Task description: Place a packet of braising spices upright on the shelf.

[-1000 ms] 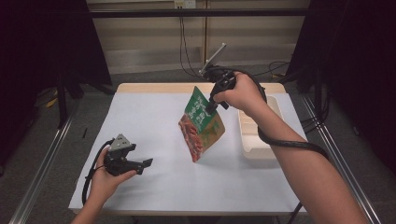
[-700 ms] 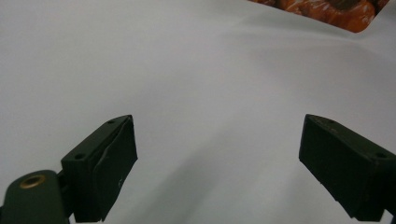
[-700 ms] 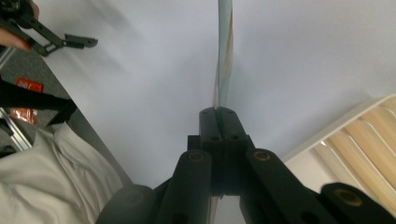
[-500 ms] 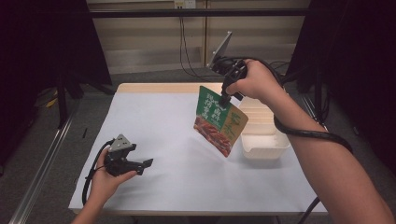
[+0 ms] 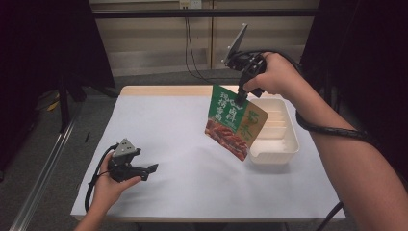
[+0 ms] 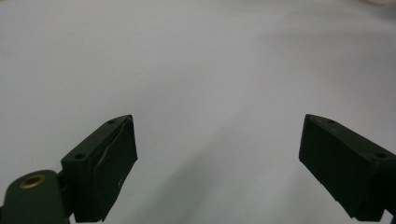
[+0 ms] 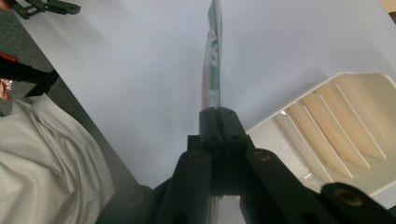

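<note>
While the right hand-held gripper point(image 5: 239, 100) is raised above the far right part of the white tabletop point(image 5: 192, 139), its jaws are closed flat on the top edge of a green and orange food pouch point(image 5: 235, 121). The pouch hangs tilted in the air, its lower corner near the left rim of a white ribbed tray point(image 5: 275, 132) that sits on the tabletop toward the right edge. In the right gripper view, the pouch point(image 7: 214, 56) is seen edge-on, running straight up from the closed jaws, with the tray point(image 7: 336, 135) to its right and the white surface beneath. The left hand-held gripper point(image 5: 146, 169) rests low at the near left of the tabletop, held in the person's left hand point(image 5: 108, 185), well apart from the pouch and tray. In the left gripper view, its jaws stand wide apart with nothing between them, bare white tabletop point(image 6: 210, 70) ahead. A black cable point(image 5: 332, 130) trails from the right gripper past the forearm.
</note>
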### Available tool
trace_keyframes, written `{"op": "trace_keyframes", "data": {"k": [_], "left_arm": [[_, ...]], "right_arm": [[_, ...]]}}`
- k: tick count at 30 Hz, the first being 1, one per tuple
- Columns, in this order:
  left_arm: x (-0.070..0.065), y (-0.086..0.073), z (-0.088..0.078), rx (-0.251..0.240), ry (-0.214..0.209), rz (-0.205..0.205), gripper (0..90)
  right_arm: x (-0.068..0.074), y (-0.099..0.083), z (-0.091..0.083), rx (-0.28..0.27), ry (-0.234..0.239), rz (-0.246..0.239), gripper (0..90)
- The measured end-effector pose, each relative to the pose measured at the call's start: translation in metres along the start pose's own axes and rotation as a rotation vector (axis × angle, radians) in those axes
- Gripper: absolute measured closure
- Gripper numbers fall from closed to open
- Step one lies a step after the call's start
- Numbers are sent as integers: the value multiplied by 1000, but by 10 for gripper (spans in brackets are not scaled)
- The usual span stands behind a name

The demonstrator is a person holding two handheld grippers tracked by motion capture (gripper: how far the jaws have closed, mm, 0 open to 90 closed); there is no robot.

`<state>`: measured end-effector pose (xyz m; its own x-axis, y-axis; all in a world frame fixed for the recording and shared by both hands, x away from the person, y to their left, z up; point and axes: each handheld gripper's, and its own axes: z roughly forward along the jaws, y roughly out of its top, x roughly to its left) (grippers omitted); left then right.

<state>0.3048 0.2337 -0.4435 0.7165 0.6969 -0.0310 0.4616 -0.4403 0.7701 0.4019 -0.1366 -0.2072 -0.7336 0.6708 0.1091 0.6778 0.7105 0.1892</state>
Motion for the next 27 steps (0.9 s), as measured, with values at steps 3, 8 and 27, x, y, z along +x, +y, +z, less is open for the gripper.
{"op": "trace_keyframes", "data": {"k": [3,8,27], "left_arm": [[0,0,0,-4,-6,-1,111],[1,1,-1,-7,-4,3,111],[0,0,-1,-11,-4,-2,111]], "right_arm": [[-1,-1,-5,1,-8,-17,900],[-3,-1,-9,0,-20,-27,900],[-17,1,-26,-20,-71,-72,900]]}}
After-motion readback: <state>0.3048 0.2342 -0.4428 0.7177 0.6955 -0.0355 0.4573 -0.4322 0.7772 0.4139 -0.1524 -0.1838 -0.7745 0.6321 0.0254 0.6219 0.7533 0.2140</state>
